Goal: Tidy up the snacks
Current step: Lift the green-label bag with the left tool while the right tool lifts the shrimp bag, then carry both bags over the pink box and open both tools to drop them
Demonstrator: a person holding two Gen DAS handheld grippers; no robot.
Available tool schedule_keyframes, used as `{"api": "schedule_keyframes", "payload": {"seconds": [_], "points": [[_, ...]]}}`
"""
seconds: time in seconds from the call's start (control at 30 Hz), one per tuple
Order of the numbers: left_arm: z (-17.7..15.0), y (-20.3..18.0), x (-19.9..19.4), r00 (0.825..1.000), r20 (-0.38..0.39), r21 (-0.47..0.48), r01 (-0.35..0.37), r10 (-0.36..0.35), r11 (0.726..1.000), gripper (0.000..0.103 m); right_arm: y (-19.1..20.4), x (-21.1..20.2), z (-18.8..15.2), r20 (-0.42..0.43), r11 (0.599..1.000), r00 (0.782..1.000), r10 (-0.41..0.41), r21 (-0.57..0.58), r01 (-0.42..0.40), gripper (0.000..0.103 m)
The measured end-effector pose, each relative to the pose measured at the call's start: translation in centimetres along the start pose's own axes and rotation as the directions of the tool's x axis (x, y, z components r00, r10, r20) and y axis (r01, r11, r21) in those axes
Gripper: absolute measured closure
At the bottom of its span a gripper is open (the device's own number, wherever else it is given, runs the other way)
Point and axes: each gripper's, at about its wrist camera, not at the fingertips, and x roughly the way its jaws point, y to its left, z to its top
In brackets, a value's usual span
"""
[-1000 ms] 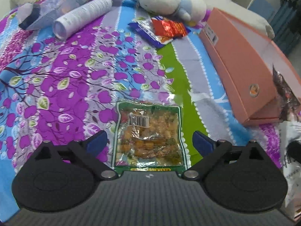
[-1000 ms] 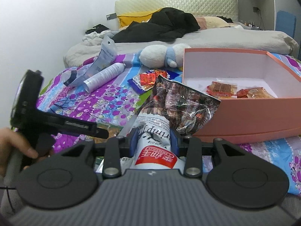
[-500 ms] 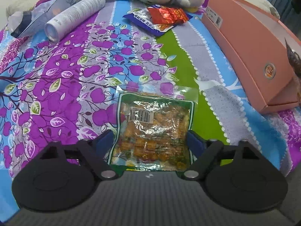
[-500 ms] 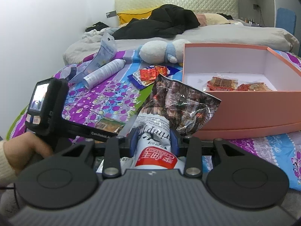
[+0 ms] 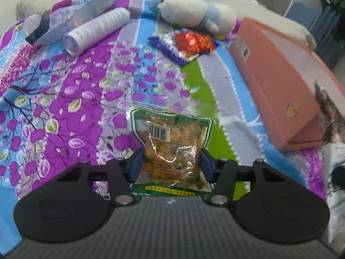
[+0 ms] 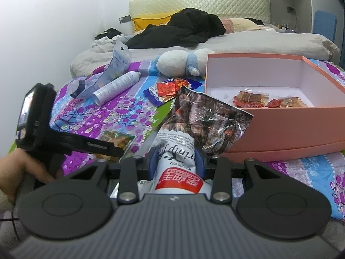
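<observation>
A green-edged clear snack packet [image 5: 170, 138] lies on the flowered bedspread, also seen as the green packet [image 6: 117, 139] in the right wrist view. My left gripper [image 5: 171, 164] is closing on it, and its blue pads pinch the packet's sides so it narrows between them. My right gripper [image 6: 176, 161] is shut on a white and dark shrimp snack bag [image 6: 207, 118] that stands up in front of the open pink box [image 6: 280, 129]. Several small packets [image 6: 252, 99] lie inside the box. Red and blue packets [image 5: 185, 43] lie beyond the green one.
A white spray can [image 5: 97, 30] and a clear pouch [image 5: 71, 19] lie at the far left. A white and blue plush toy [image 5: 194, 13] sits behind the loose packets. The pink box [image 5: 276, 82] fills the right side. Black clothes [image 6: 183, 30] are piled by the headboard.
My left jaws have gone from wide apart beside the green packet to pinching its sides, and the packet now bulges. The right gripper and its bag have stayed put.
</observation>
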Motion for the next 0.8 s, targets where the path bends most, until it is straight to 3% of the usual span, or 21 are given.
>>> {"api": "schedule_keyframes", "payload": {"seconds": [0.3,0.57,0.8], "points": [[2.9,-2.2,-5.3,0.99,0.118,0.008,0.077,-0.078,0.997,0.043,0.0,-1.3,1.6,0.065,1.0,0.998,-0.004,-0.011,0.005,0.064],[6.8,-5.9,-8.7,0.96,0.216,0.064,0.166,-0.176,0.984,0.043,-2.0,-2.1,4.0,0.139,0.997,0.987,-0.076,-0.01,0.078,0.064],[10.5,-10.6,-8.4,0.931,0.24,0.13,0.249,-0.274,0.96,0.043,-4.7,-1.9,6.6,0.187,0.986,0.969,-0.159,-0.016,0.165,0.064]]}}
